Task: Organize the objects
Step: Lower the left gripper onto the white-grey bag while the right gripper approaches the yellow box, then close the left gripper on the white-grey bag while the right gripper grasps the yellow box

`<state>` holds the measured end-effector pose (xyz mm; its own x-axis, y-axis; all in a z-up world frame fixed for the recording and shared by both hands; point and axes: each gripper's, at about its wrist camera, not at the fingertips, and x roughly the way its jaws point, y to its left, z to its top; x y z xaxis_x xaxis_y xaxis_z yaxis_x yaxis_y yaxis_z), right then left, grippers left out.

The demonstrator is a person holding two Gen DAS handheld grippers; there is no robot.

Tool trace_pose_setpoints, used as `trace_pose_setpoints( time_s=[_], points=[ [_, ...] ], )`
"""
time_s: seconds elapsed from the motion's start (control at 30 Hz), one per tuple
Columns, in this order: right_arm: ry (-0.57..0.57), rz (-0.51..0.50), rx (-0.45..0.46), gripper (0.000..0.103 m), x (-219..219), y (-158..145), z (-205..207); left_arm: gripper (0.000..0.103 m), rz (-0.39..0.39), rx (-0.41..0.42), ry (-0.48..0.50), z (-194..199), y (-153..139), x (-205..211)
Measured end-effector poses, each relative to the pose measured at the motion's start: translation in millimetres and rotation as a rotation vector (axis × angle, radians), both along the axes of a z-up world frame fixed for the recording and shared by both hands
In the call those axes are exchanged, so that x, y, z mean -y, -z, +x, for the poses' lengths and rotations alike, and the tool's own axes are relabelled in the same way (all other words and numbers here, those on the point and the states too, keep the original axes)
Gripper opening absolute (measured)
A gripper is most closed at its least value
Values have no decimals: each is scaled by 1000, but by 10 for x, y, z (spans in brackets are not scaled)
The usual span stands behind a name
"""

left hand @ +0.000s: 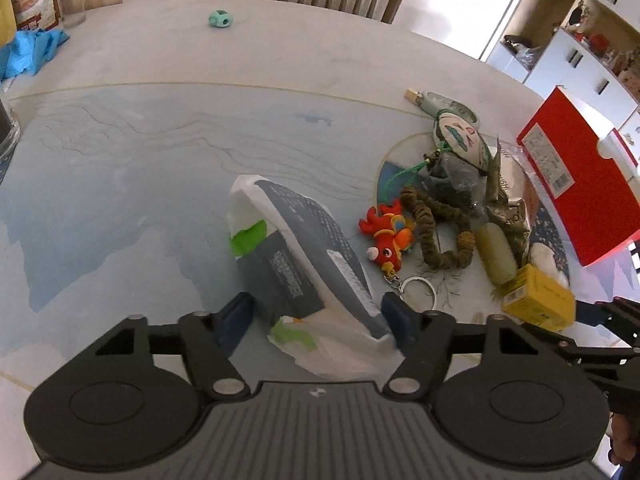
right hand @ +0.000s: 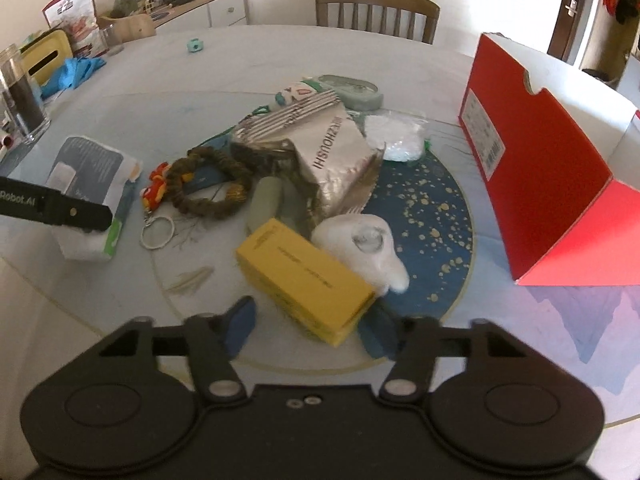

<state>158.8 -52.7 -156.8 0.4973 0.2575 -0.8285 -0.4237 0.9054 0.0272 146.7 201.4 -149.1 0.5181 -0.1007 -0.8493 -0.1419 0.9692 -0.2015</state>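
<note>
Left wrist view: left tongs straddle a grey-and-white packet, blue pads touching its sides, apparently gripping it; beside it lie a red fish keyring, a brown braided loop, then a red box standing open on the surface. Right wrist view: right tongs bracket the near end of a yellow box; whether the pads press it I cannot tell; just past it a white figurine, a silver foil pouch; far off, a wooden chair.
</note>
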Motion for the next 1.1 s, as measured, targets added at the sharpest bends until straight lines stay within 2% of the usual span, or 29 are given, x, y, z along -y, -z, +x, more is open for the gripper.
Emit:
trace_pose_setpoints(
  time_s=[0.1, 0.23, 0.47, 0.9, 1.1],
  points=[
    [-6, -3, -7, 45, -10, -26, -10, 57, -2, 9, 22, -12, -17, -16],
    [-18, -9, -6, 38, -30, -55, -66, 52, 19, 26, 40, -28, -33, -7],
    [-13, -3, 11, 34, -34, -150, -157, 42, 83, 65, 63, -118, -73, -4],
    [36, 49, 58, 31, 11, -265, -220, 41, 130, 150, 144, -294, -356, 21],
    [-11, 37, 2, 31, -51, -112, -272, 41, 139, 152, 167, -333, -391, 3]
  ],
)
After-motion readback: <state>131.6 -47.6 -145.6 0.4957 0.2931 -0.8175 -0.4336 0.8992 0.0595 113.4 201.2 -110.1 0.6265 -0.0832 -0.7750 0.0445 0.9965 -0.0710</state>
